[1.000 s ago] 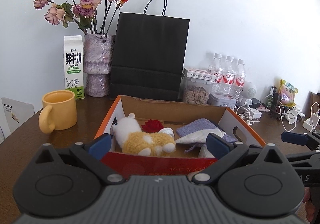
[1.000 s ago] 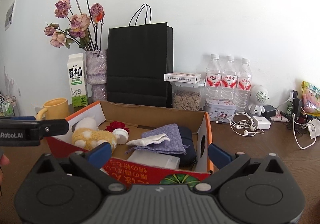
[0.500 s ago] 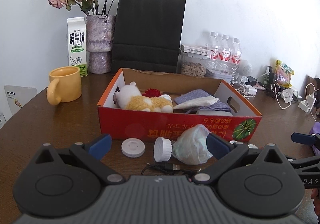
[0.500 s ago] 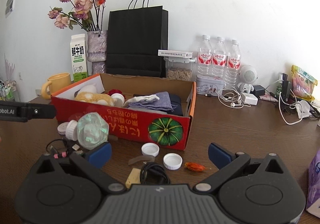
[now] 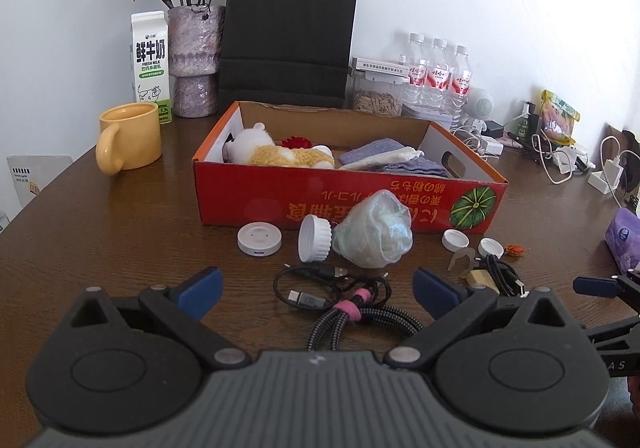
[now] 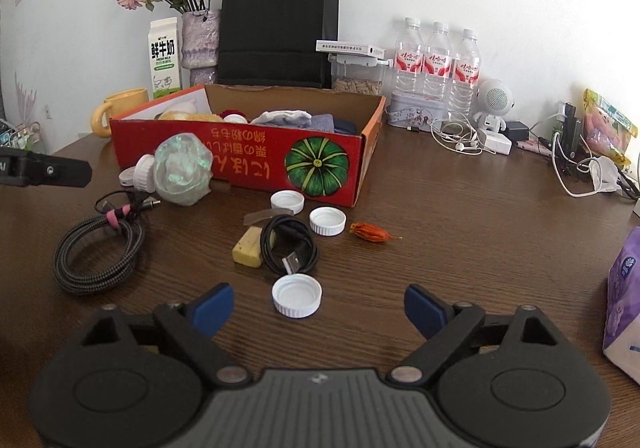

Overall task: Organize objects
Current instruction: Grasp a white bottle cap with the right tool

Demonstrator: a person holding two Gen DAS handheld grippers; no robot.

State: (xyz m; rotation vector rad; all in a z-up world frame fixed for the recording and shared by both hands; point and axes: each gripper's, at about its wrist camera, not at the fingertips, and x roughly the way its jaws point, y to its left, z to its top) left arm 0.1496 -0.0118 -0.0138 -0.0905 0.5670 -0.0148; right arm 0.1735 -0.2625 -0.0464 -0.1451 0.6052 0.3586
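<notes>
Left gripper (image 5: 316, 286) jaws wide over a braided cable (image 5: 360, 314), red box (image 5: 348, 196) beyond on the tabletop (image 5: 120, 232), right gripper (image 6: 318, 304) jaws wide, just been closing, empty, near a white cap (image 6: 297, 295).

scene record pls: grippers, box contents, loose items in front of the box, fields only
left gripper: open, nothing between the pads, above braided cable
right gripper: open, jaws just been closing, white cap between the pads, not gripped
red cardboard box: plush toy, cloths
loose items: crumpled plastic bag, white jar lid, round white disc, black USB cable, two more caps, yellow block
</notes>
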